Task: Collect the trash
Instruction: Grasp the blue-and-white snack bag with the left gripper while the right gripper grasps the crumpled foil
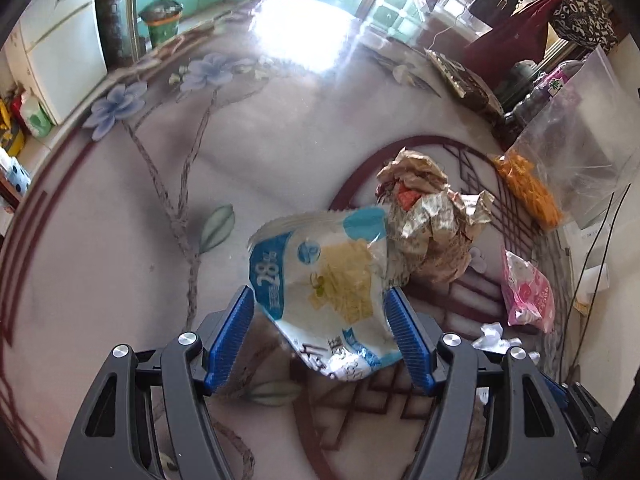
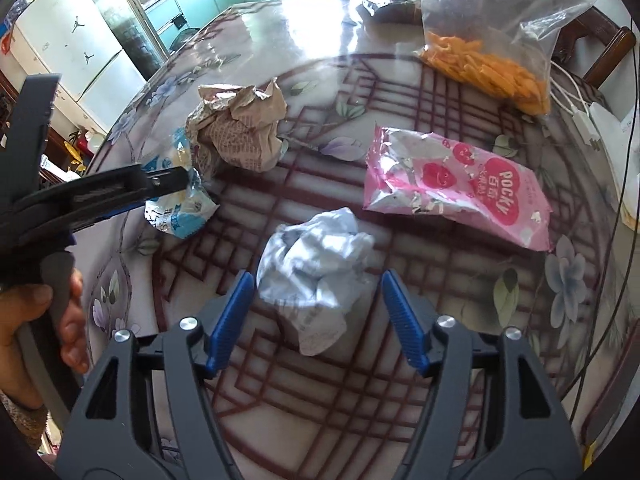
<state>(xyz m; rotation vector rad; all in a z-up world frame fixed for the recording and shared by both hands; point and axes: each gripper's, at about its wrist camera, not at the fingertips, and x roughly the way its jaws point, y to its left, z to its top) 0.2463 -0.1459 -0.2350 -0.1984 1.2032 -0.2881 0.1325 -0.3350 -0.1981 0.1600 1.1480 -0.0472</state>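
A blue-and-white snack wrapper (image 1: 324, 280) lies on the table between the open fingers of my left gripper (image 1: 320, 300); it also shows in the right wrist view (image 2: 180, 204), under the left gripper (image 2: 160, 184). A crumpled brown newspaper ball (image 1: 428, 216) sits just beyond it, also in the right wrist view (image 2: 240, 128). My right gripper (image 2: 318, 284) is open around a crumpled white paper wad (image 2: 316, 264). A pink Pocky wrapper (image 2: 460, 184) lies to the right, also in the left wrist view (image 1: 528, 292).
A clear bag of orange snacks (image 2: 488, 68) stands at the back right. White cables and a charger (image 2: 580, 120) lie by the table's right edge. A dark packet (image 1: 460, 76) lies at the far side. A fridge (image 2: 72, 48) and a green bin (image 1: 160, 20) stand beyond the floral table (image 1: 240, 140).
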